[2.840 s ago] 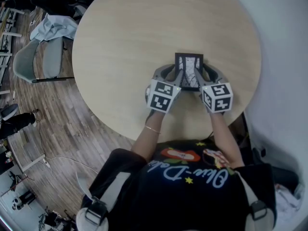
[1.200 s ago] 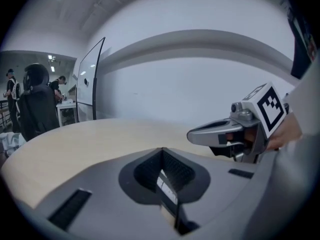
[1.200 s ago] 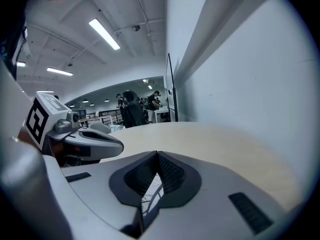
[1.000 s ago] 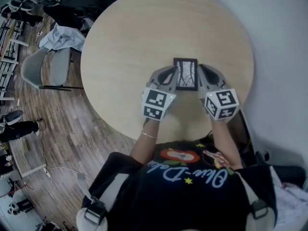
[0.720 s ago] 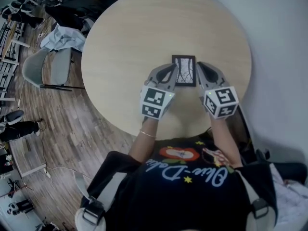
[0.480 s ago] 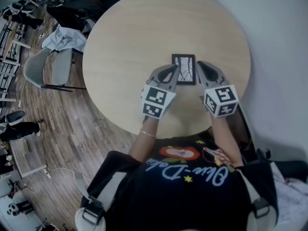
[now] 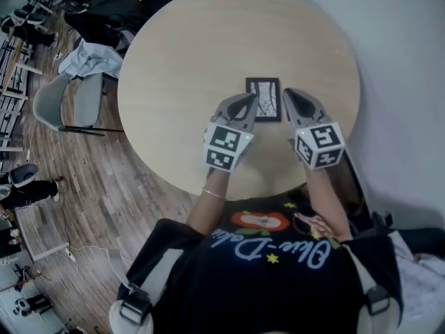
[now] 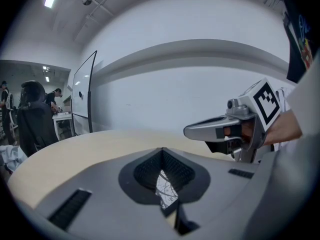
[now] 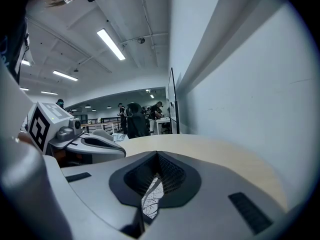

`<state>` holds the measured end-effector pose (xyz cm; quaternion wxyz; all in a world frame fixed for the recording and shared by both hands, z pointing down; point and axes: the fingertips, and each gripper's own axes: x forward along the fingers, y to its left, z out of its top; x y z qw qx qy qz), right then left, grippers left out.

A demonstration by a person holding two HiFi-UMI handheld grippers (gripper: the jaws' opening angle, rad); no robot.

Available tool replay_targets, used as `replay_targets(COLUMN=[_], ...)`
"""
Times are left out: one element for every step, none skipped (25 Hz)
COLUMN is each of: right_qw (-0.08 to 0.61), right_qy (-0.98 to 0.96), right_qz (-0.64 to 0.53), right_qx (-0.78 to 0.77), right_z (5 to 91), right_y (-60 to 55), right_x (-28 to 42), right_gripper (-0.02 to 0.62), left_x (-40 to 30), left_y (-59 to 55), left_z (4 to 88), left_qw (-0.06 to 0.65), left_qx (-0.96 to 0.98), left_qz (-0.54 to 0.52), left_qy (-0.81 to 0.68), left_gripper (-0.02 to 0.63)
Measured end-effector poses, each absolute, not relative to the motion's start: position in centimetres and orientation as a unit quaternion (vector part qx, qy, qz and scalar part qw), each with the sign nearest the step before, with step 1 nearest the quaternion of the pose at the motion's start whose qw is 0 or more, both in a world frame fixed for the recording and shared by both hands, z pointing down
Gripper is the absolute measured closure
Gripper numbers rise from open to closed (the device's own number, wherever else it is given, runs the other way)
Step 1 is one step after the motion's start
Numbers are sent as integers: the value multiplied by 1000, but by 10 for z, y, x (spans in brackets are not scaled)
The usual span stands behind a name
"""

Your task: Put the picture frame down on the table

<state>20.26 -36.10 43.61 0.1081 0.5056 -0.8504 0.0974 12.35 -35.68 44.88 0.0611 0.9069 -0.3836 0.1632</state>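
The picture frame (image 7: 264, 99), black-rimmed with a white line drawing, lies flat on the round wooden table (image 7: 188, 54). My left gripper (image 7: 249, 101) is shut, its tip at the frame's left edge. My right gripper (image 7: 287, 96) is also shut, just off the frame's right edge. Neither holds anything. In the left gripper view the closed jaws (image 8: 162, 156) leave a small window with a strip of the picture frame (image 8: 165, 189) showing through, and the right gripper (image 8: 220, 131) hovers beside it. The right gripper view shows the same: closed jaws (image 9: 157, 158), the picture frame (image 9: 150, 199) below, the left gripper (image 9: 95, 144) alongside.
A grey chair (image 7: 73, 99) with cloth draped over it (image 7: 87, 58) stands on the wooden floor left of the table. The table's near edge (image 7: 264, 186) is close to the person's body. A pale wall (image 7: 403, 61) runs along the right. People stand far off in the room.
Earlier both grippers pressed close on the frame's sides near the table's front. Now the frame lies flat and both grippers have eased back a little from it.
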Motion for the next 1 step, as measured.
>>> replay_targets(right_qw=[108], right_qy=[-850], right_qz=[98], right_qx=[506], right_z=[437], right_y=[-361], right_x=[203], right_gripper=[598], left_x=[124], left_y=[-357], left_z=[449], left_qw=[62], left_qx=[907], left_qz=[163], left_qy=[-384], left_gripper=[606])
